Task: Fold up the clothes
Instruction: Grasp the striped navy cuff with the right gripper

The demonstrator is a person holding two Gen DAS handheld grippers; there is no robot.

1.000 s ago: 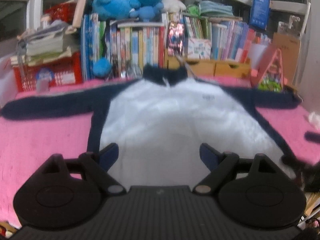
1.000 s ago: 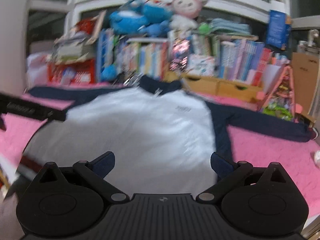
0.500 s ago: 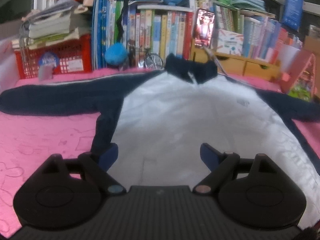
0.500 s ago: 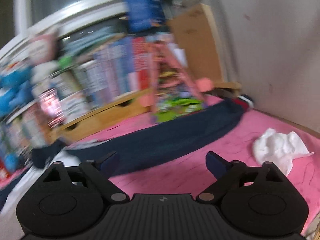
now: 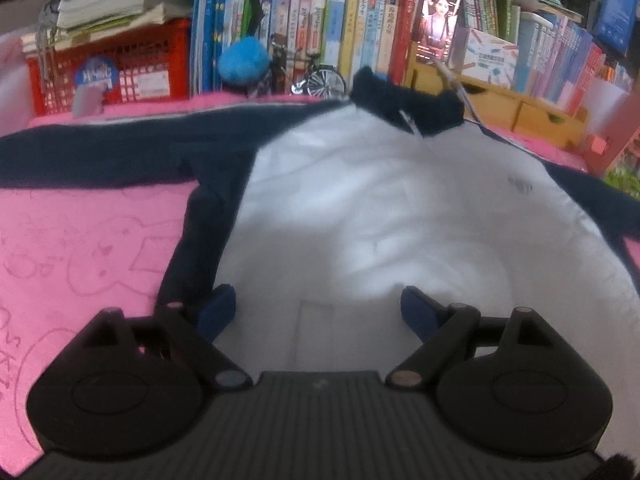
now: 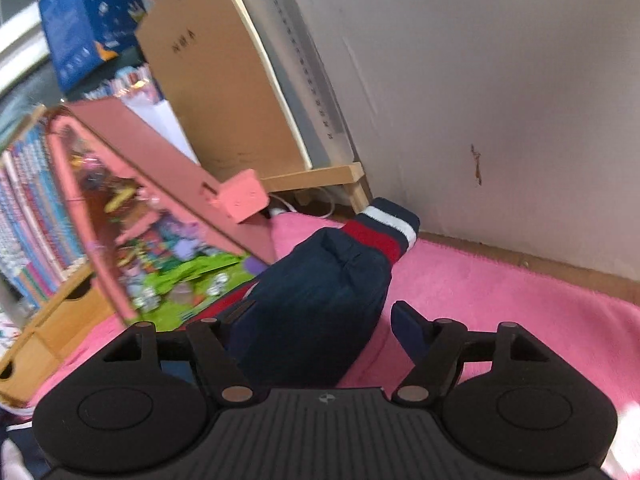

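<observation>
Big pink blanket (image 5: 92, 248) spread wide, and the jacket (image 5: 380, 208) lies flat on top of it, white body facing up, navy collar (image 5: 404, 106) at the far end toward the row of books (image 5: 332, 36). One navy sleeve (image 5: 104, 148) runs straight out from the jacket's shoulder across the blanket, toward the red crate (image 5: 116, 68). Over on the other side, the second sleeve (image 6: 320, 304) stretches away from the jacket to the wall (image 6: 500, 100), its striped cuff (image 6: 384, 232) nearly at the wall's foot, beside the pink house-shaped toy (image 6: 132, 200). A cardboard box (image 6: 216, 92) leans behind that toy. Now the left gripper (image 5: 316, 308) hovers low over the jacket's white front near the hem, jaws spread wide, nothing between them, one blue fingertip (image 5: 218, 306) right at the navy side seam. And the right gripper (image 6: 316, 320) is over that far sleeve, jaws closing, the navy cloth lying between them, the right-hand fingertip (image 6: 408, 328) clear of the fabric over pink blanket, the other hidden behind the sleeve
</observation>
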